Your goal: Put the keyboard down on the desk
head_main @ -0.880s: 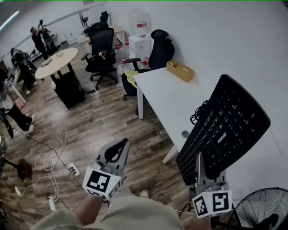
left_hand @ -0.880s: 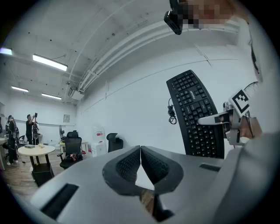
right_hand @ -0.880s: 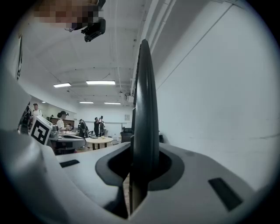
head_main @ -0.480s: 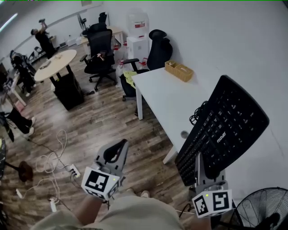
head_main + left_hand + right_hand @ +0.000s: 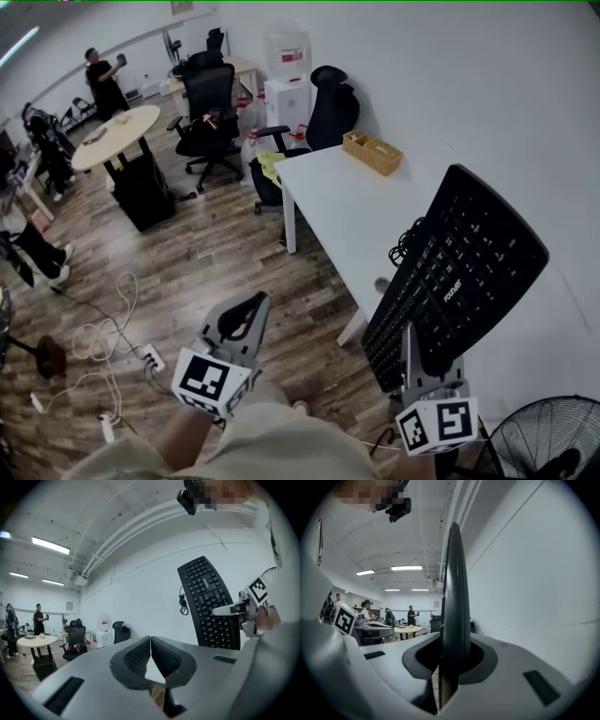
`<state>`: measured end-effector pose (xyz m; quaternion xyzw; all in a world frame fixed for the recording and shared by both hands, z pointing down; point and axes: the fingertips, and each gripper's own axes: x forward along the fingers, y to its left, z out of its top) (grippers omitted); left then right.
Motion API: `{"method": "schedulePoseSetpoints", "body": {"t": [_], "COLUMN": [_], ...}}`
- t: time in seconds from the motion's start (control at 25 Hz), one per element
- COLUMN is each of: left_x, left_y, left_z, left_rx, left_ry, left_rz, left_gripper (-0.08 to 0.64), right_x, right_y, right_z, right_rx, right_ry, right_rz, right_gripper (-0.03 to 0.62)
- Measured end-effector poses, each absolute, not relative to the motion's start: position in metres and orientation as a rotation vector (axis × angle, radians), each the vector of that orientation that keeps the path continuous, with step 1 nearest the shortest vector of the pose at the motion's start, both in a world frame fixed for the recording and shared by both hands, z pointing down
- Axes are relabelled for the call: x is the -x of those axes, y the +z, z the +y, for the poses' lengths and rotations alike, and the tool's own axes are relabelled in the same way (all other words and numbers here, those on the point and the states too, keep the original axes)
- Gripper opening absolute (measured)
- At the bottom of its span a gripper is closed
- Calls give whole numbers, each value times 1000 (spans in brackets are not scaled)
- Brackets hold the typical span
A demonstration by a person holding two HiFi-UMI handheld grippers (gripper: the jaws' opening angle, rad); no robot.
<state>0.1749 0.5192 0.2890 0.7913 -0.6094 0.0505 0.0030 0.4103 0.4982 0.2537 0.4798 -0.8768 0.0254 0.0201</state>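
A black keyboard (image 5: 459, 267) is held up on edge above the near end of the white desk (image 5: 342, 202), keys facing left, its coiled cable (image 5: 409, 240) hanging at its far side. My right gripper (image 5: 419, 354) is shut on the keyboard's near lower edge. In the right gripper view the keyboard (image 5: 454, 597) stands edge-on between the jaws of that gripper (image 5: 452, 660). My left gripper (image 5: 246, 317) hovers over the wooden floor, left of the desk, shut and empty; its pads (image 5: 140, 656) meet. The left gripper view shows the keyboard (image 5: 208, 602) upright at the right.
A woven basket (image 5: 373, 150) sits at the desk's far end. Office chairs (image 5: 211, 103), a round table (image 5: 114, 131) and a water dispenser (image 5: 291, 80) stand beyond. Cables and a power strip (image 5: 150, 354) lie on the floor. A fan (image 5: 544, 441) stands at the lower right.
The keyboard and my right gripper have drifted slightly left and down in the head view. A person at the back of the room has shifted. My left gripper keeps its place.
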Motion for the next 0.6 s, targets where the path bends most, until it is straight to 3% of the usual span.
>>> {"method": "schedulePoseSetpoints", "body": {"t": [0.6], "left_x": [-147], "left_y": [311], "left_z": [477], "left_rx": [-2457], "left_ry": [143], "left_rz": [-1925], "left_gripper": [25], "right_x": [-385], "right_y": [290], "right_z": [448], "right_rx": [-1425], "right_ry": [191], "right_rz": [-2691], "right_gripper": [89]}}
